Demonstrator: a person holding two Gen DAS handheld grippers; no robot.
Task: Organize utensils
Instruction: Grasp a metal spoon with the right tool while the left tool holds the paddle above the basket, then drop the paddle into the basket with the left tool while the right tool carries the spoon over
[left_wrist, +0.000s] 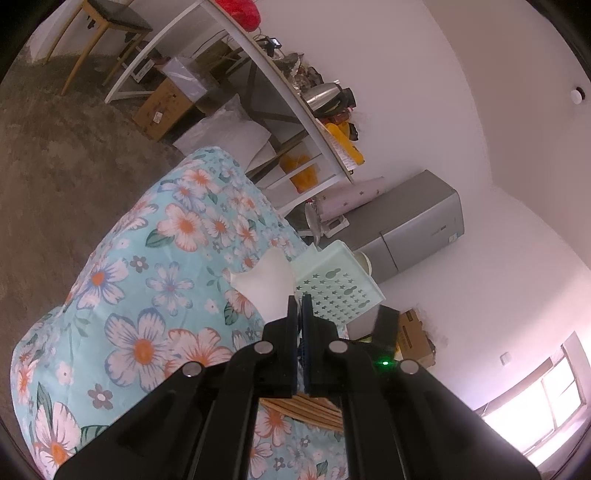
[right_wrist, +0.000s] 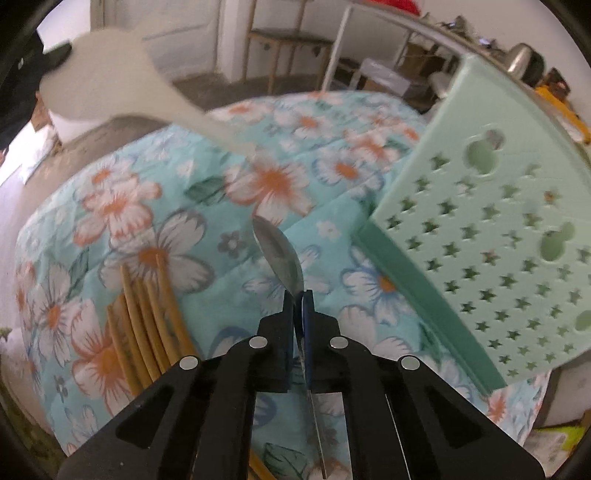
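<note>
My left gripper (left_wrist: 300, 299) is shut, and a white plastic paddle (left_wrist: 266, 284) sticks out from its fingertips; the right wrist view shows that paddle (right_wrist: 103, 85) hanging blurred above the table. My right gripper (right_wrist: 299, 295) is shut on a metal spoon (right_wrist: 280, 258). The spoon's bowl pokes out ahead of the tips and its thin handle runs back between the fingers. A mint-green basket (right_wrist: 480, 240) with star-shaped holes stands tilted to the right of the spoon, and appears behind the paddle as the basket (left_wrist: 332, 288). Several bamboo chopsticks (right_wrist: 147, 325) lie on the cloth at the left.
The table is covered with a light-blue flowered cloth (right_wrist: 184, 192), which falls away at its edges. Beyond it stand a white shelf unit (left_wrist: 258, 74) full of clutter, a grey fridge (left_wrist: 413, 225), cardboard boxes (left_wrist: 166, 107) and a wooden stool (left_wrist: 107, 22) on a bare floor.
</note>
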